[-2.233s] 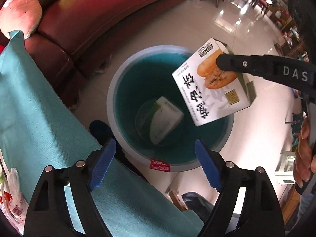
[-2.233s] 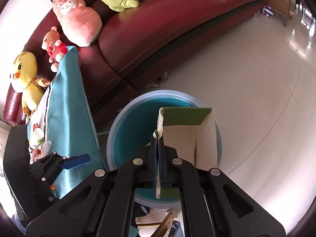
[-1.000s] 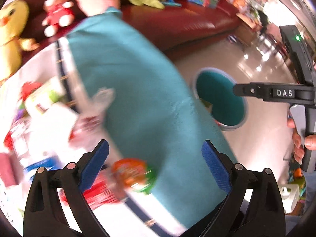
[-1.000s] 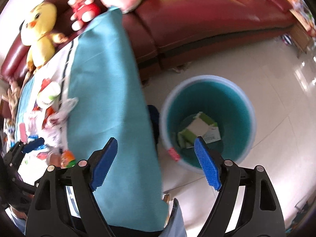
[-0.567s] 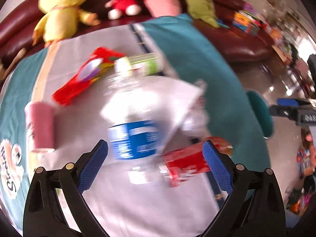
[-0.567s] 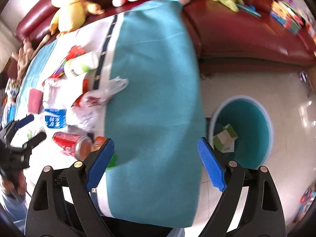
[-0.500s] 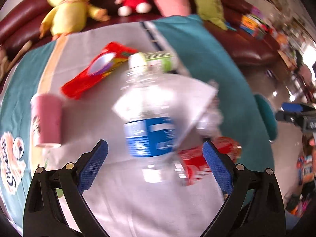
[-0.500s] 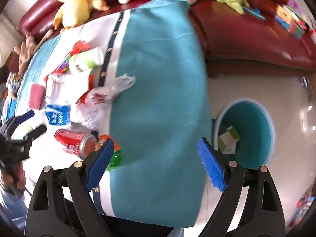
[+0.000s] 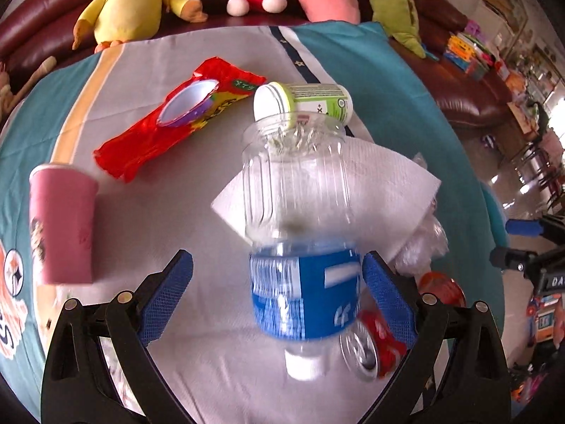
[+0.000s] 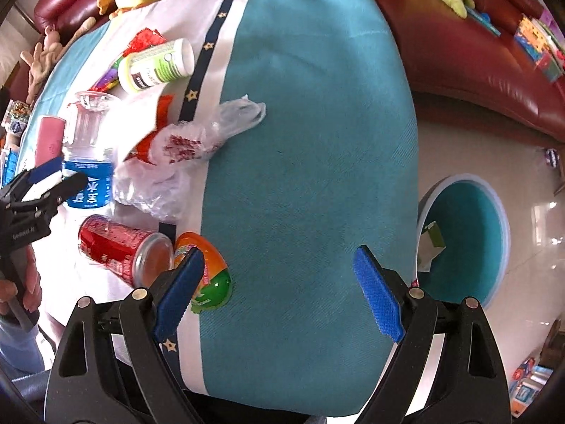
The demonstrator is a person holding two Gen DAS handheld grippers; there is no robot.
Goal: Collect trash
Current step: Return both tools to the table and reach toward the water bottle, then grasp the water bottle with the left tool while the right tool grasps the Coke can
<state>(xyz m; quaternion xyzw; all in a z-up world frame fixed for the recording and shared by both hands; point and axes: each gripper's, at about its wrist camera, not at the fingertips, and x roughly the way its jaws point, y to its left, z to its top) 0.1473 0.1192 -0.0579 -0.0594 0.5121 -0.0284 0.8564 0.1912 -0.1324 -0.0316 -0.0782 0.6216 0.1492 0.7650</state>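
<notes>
My left gripper (image 9: 277,291) is open, its blue pads on either side of a clear water bottle (image 9: 300,247) with a blue label that lies on the table; it shows in the right wrist view too (image 10: 88,169). My right gripper (image 10: 279,293) is open and empty above the teal cloth, beside an orange-green jelly cup (image 10: 204,275). A red can (image 10: 123,245), a crumpled plastic bag (image 10: 183,152), a white napkin (image 9: 381,183), a green-white bottle (image 9: 303,100), a red snack wrapper (image 9: 176,113) and a pink cup (image 9: 61,222) lie on the table. The teal bin (image 10: 462,240) stands on the floor at the right and holds boxes.
Plush toys (image 9: 130,0) sit on the dark red sofa (image 10: 459,46) behind the table. The table's teal cloth (image 10: 300,141) hangs over its right edge. A shiny tile floor (image 10: 459,148) surrounds the bin.
The right gripper dropped its box into the bin and swung back over the table. The left gripper swung from the bin to the table and closed in around the water bottle.
</notes>
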